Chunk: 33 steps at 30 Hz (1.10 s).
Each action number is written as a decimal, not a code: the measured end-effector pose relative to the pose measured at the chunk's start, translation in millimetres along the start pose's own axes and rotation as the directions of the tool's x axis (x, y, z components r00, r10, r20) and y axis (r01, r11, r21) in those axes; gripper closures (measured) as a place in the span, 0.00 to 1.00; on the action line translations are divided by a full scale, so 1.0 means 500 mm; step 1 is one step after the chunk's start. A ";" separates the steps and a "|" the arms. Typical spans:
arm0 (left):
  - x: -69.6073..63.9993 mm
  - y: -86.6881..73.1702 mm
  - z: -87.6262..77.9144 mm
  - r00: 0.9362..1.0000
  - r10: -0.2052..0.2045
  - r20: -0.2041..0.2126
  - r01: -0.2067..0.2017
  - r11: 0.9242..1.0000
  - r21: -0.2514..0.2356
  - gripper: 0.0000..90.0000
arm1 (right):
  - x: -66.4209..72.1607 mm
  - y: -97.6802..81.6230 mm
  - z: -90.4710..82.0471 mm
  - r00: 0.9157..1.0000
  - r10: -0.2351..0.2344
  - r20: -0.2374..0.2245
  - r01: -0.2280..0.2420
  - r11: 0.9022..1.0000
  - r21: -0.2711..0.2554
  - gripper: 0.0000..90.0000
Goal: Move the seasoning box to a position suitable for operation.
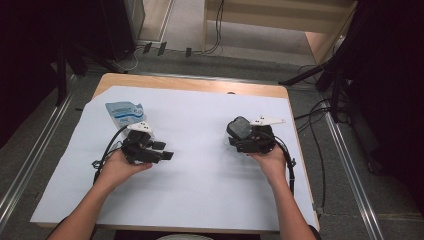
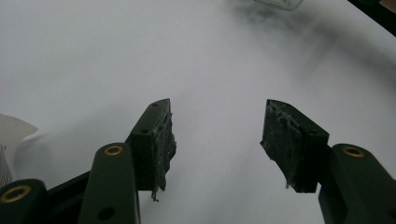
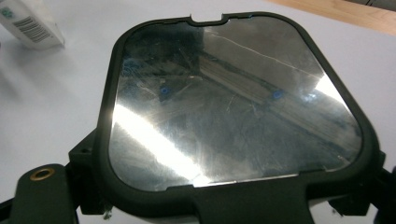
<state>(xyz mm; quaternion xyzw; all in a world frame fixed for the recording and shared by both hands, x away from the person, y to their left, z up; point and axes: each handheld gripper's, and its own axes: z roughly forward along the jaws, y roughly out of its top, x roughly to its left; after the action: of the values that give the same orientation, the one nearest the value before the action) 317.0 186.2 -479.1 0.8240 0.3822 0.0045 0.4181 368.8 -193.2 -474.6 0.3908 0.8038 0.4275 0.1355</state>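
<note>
right hand-held gripper (image 1: 239, 131): clamped on black-rimmed mirror (image 3: 231, 100) | left hand-held gripper (image 1: 166, 150): jaws apart, empty | blue pouch (image 1: 124, 113): just beyond left | advice: keep mirror level, grip its rim firmly

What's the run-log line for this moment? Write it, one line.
left gripper: open, empty, over white sheet | right gripper: shut on black-framed panel | pouch: lying beside left gripper
</note>
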 end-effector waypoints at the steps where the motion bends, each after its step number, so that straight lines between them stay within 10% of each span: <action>1: 0.000 0.000 0.000 1.000 0.000 0.000 0.000 1.000 0.001 0.49 | 0.006 -0.001 0.000 1.000 -0.002 0.001 0.002 1.000 0.004 0.17; 33: -0.005 -0.019 -0.015 1.000 -0.009 0.004 0.009 1.000 -0.012 0.49 | 0.119 0.026 0.108 0.985 -0.116 -0.125 0.123 0.991 0.046 0.17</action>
<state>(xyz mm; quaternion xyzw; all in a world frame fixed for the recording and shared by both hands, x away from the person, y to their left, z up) 306.8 193.2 -480.3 0.8197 0.3852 0.0032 0.4240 366.3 -113.2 -489.7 0.3183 0.8439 0.4199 0.1009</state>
